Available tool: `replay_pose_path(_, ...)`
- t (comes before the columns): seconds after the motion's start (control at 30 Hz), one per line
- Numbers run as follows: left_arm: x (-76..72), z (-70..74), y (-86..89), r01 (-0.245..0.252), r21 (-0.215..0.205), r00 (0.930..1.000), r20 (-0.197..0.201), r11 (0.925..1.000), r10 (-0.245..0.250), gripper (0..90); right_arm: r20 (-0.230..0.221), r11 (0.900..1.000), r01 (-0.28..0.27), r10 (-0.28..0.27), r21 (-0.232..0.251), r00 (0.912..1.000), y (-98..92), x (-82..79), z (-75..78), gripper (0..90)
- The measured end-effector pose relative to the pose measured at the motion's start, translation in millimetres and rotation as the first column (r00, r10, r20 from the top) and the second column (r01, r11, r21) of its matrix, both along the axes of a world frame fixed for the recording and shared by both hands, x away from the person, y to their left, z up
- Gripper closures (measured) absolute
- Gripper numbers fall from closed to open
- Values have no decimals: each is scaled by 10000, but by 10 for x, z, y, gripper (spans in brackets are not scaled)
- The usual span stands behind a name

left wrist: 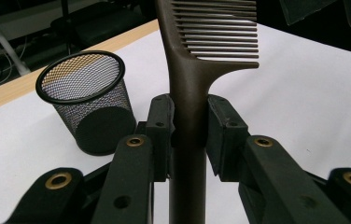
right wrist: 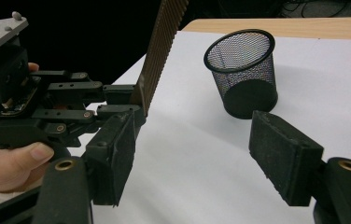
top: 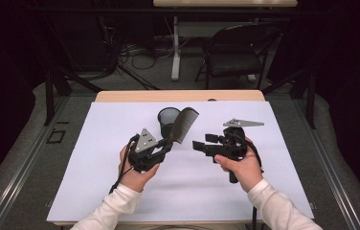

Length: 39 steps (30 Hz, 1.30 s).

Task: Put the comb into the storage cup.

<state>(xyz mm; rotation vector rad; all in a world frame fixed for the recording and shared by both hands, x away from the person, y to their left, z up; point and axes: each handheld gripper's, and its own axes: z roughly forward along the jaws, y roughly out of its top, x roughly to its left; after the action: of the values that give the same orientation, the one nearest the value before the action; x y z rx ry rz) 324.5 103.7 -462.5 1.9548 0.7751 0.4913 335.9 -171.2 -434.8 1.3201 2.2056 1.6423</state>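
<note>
My left gripper (top: pixel 167 143) is shut on the handle of a dark brown comb (top: pixel 185 123), which slants up and to the right above the white sheet. In the left gripper view both pads (left wrist: pixel 222 128) press on the comb (left wrist: pixel 190 88), teeth pointing right. A black mesh cup (top: pixel 167 120) stands upright just behind it, also seen as the cup (left wrist: pixel 87 100) left of the jaws. My right gripper (top: pixel 198 145) points left toward the comb; its jaws (right wrist: pixel 197 158) stand open with nothing between them. From there the left gripper (right wrist: pixel 117 100), comb (right wrist: pixel 162 46) and cup (right wrist: pixel 243 70) lie ahead.
A white sheet (top: pixel 120 191) covers most of the wooden table (top: pixel 178 96). Beyond the far edge are a black chair (top: pixel 235 52), a table leg and cables on the floor. Bare sheet lies on both sides of the hands.
</note>
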Motion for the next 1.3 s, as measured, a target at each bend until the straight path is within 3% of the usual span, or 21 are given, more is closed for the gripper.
replay_pose_path(0.4, -14, 1, -6, 4, -39, 10000, 96, 10000, -4, 725, -517, 9995, -87, 72, -301, 9986, 48, 56, 49, 337)
replay_pose_path(0.63, -18, -10, -14, 39, -34, 9999, 93, 10000, -39, 725, -971, 9997, -228, 217, -107, 9950, 84, 102, 54, 400)
replay_pose_path(1.3, -41, -55, -57, 194, 77, 9998, 65, 9998, -195, 725, -850, 9975, -424, 472, 565, 9953, 158, 163, 38, 512)
